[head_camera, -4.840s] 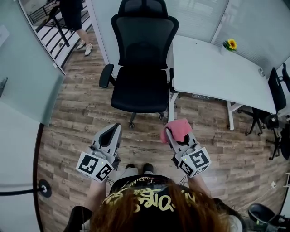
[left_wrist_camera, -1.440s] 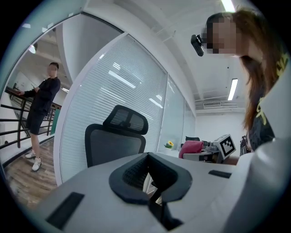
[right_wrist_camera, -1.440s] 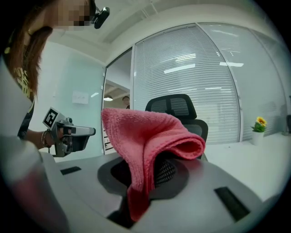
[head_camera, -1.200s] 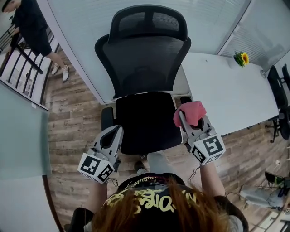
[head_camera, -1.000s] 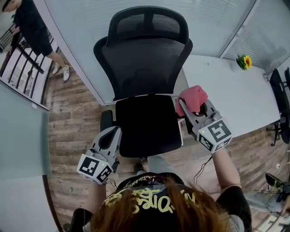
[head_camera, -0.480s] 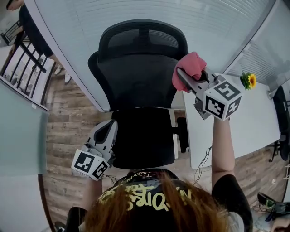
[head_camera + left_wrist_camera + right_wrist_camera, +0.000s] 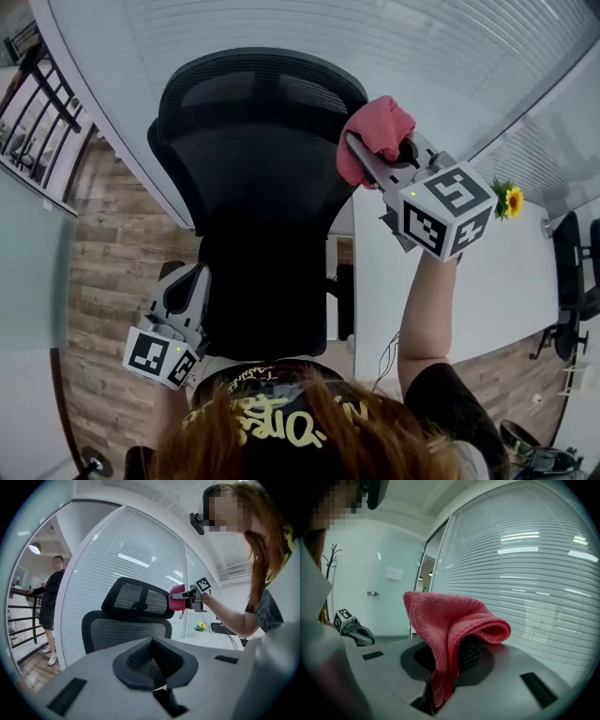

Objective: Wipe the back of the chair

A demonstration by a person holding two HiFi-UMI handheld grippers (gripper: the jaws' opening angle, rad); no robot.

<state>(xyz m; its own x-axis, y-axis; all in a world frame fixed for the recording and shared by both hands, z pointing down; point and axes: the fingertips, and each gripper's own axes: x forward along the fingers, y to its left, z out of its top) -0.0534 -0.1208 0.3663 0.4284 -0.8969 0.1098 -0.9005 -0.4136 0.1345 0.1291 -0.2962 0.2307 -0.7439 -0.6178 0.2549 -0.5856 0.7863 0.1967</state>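
Note:
A black mesh office chair faces me, with its headrest (image 7: 248, 89) above the backrest (image 7: 253, 187) and seat (image 7: 267, 305). My right gripper (image 7: 354, 148) is raised and shut on a pink cloth (image 7: 378, 127). The cloth sits at the headrest's right end, as the left gripper view also shows: cloth (image 7: 176, 598), headrest (image 7: 136, 603). In the right gripper view the cloth (image 7: 450, 620) drapes over the jaws. My left gripper (image 7: 190, 279) hangs low by the seat's left side, shut and holding nothing; its jaws (image 7: 152, 665) meet.
A white table (image 7: 450, 300) stands right of the chair, with a sunflower (image 7: 511, 200) on it. A glass wall with blinds (image 7: 309, 37) is close behind the chair. Another black chair (image 7: 572, 272) is at far right. A person (image 7: 50, 606) stands by a railing at left.
My right gripper rose with the pink cloth from beside the seat up to the headrest's right end. The chair has come closer. The left gripper sank toward the lower left.

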